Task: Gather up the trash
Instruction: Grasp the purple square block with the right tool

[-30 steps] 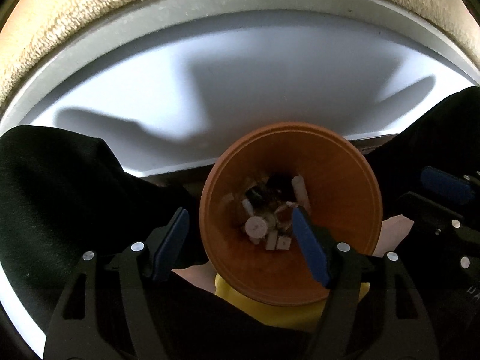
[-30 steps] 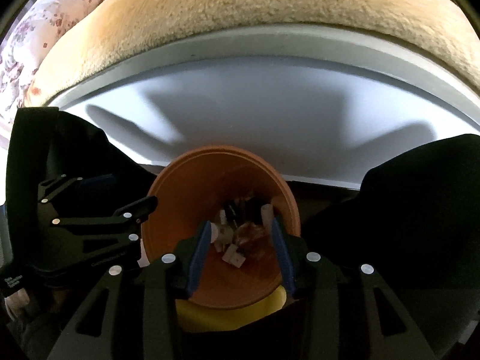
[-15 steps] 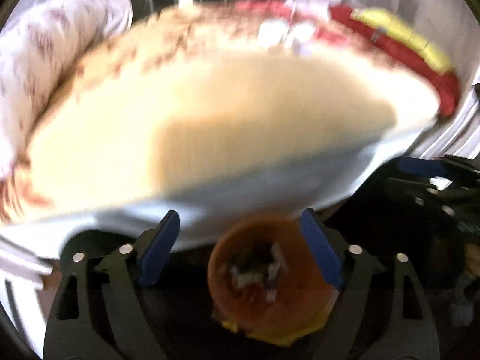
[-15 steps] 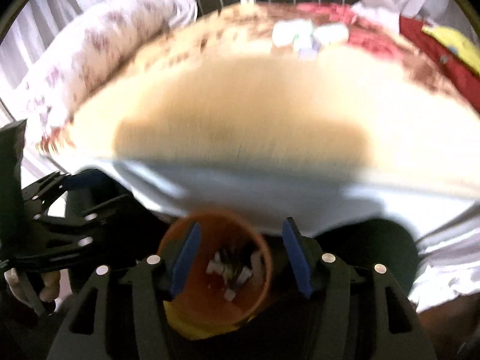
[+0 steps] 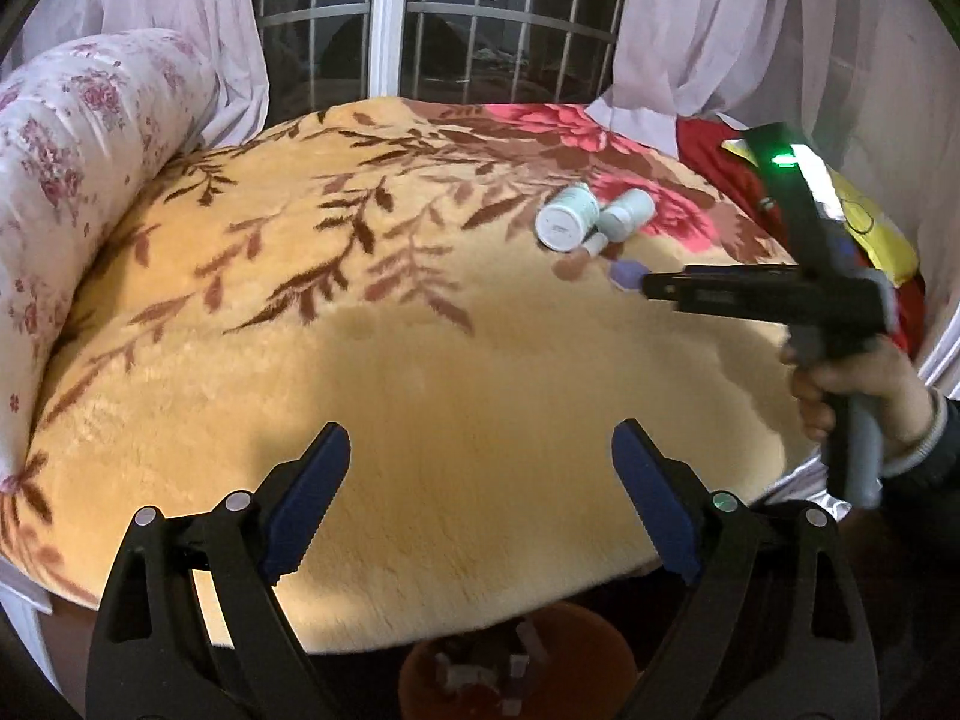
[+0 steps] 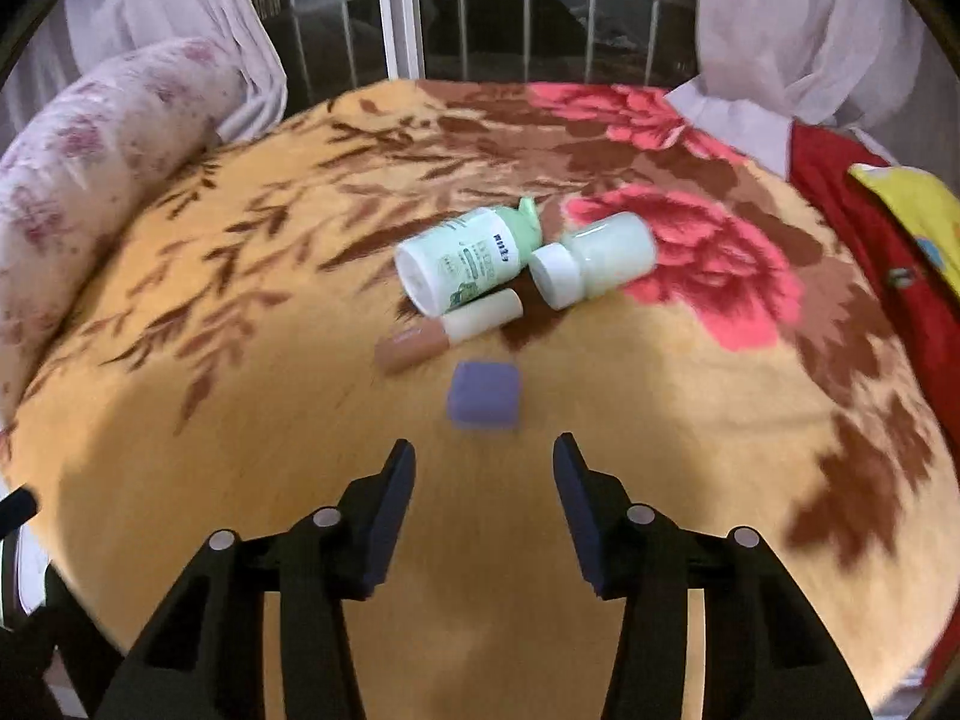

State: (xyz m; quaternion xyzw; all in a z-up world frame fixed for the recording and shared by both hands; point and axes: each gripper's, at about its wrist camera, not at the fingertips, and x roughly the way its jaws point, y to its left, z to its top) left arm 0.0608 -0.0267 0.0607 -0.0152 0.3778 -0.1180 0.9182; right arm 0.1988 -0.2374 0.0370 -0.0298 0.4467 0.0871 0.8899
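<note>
Left wrist view: left gripper (image 5: 480,501) spread wide with nothing between the jaws, which have just been opening, hanging above the near edge of the bed over the plush yellow floral blanket (image 5: 420,372). Round orange trash bin (image 5: 516,678) sits on the floor below that edge, scraps already inside, so drops are probably short. Right gripper (image 5: 651,287) comes in from the right, held by a hand (image 5: 852,384), aimed at the remaining trash cluster; its jaws can't be read from here. Right wrist view: right gripper half spread, empty, jaws just closing somewhat, lined up short of the small purple square block (image 6: 483,399). Beyond it lie a tan-and-cream tube (image 6: 450,330), a pale green labelled bottle (image 6: 468,261) on its side and a white-capped jar (image 6: 594,258), all touching or just beside each other. Block looks like the next pick. Room: floral bolster pillow (image 6: 90,138) at left, barred window (image 6: 480,6) with white curtains behind, red and yellow fabric at right.
</note>
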